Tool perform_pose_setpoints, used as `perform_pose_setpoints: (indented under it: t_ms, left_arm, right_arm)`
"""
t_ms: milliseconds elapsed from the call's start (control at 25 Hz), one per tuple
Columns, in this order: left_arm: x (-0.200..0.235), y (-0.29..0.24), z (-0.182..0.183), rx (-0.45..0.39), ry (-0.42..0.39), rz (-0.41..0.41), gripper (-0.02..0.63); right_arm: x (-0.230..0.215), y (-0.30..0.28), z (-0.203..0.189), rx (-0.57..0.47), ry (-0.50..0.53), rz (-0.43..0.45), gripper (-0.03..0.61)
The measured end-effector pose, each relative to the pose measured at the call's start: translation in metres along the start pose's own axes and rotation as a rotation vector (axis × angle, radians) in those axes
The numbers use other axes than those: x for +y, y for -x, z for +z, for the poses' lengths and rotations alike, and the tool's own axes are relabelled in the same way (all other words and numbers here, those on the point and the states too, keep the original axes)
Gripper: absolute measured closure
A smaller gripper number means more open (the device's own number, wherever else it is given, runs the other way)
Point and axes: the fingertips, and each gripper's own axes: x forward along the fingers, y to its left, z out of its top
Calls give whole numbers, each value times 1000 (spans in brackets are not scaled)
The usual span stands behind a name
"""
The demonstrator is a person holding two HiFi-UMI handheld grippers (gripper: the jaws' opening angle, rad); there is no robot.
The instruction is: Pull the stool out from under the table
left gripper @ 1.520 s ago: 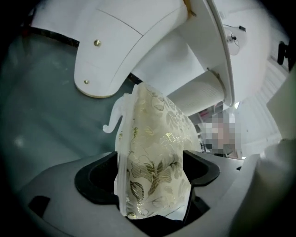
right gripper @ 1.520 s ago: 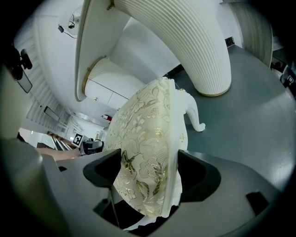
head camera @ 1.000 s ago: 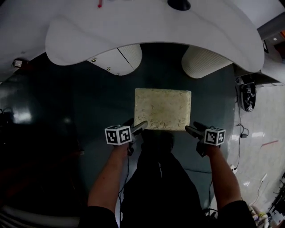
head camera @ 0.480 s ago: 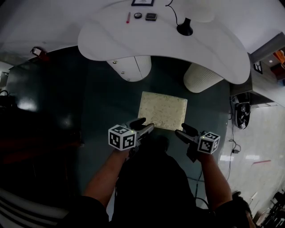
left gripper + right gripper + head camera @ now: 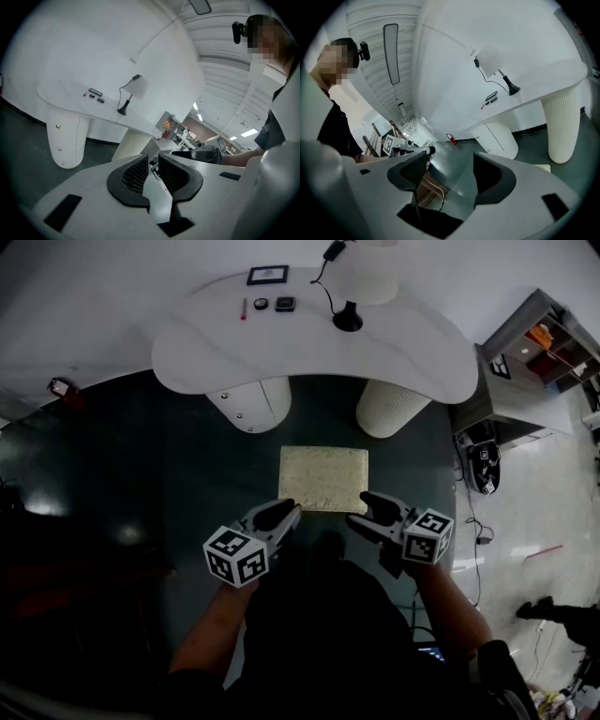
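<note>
Stool (image 5: 323, 479) before table (image 5: 281, 348), seemingly apart

white lamp (image 5: 367, 277) | red pen (image 5: 243, 308) | framed card, perhaps (image 5: 267, 276) | shelf unit right (image 5: 539, 334)

One stool (image 5: 323, 479), one table (image 5: 403, 352), one lamp (image 5: 367, 279), perhaps four small items (image 5: 285, 304).

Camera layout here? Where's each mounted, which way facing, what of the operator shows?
Head view: on the head, facing steeply down at stool, table, floor; shows forearms, left gripper, right gripper.
Left gripper view: on the left gripper, facing the table; shows its fingers, just closing with nothing between, and the right gripper.
Right gripper view: on the right gripper, facing the table; shows its fingers apart, empty.
Shared: table and lamp in all three.
</note>
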Motion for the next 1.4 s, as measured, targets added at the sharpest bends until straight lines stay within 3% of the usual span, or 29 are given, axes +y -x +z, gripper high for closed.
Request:
perform_pose_setpoints:
  t_ms: [360,480,680,920,1160,1400]
  left_arm:
    - [-30,77,59,-92,-203,-81,582]
    - [-47,100,77,-119,-262,-120,586]
    - [-76,126,105,-158,-361,-136,592]
    - [-108,136,126,-217,-388,-154,595]
    - [-134,131,137,-252,-422,-106,595]
    - [-145,129,147,-290,-450,-28,595]
  right_arm:
    - [107,-28,32,-102,169,-34,282]
    - [143,-27,46,-178,197,-59,377]
    - [185,-9,67,-273,287,-104,455]
    - [218,13,90,-317,426,-139,519]
    - [248,39,108,-305,534,-146,537]
    - [243,67,129,-354,578,-168,549]
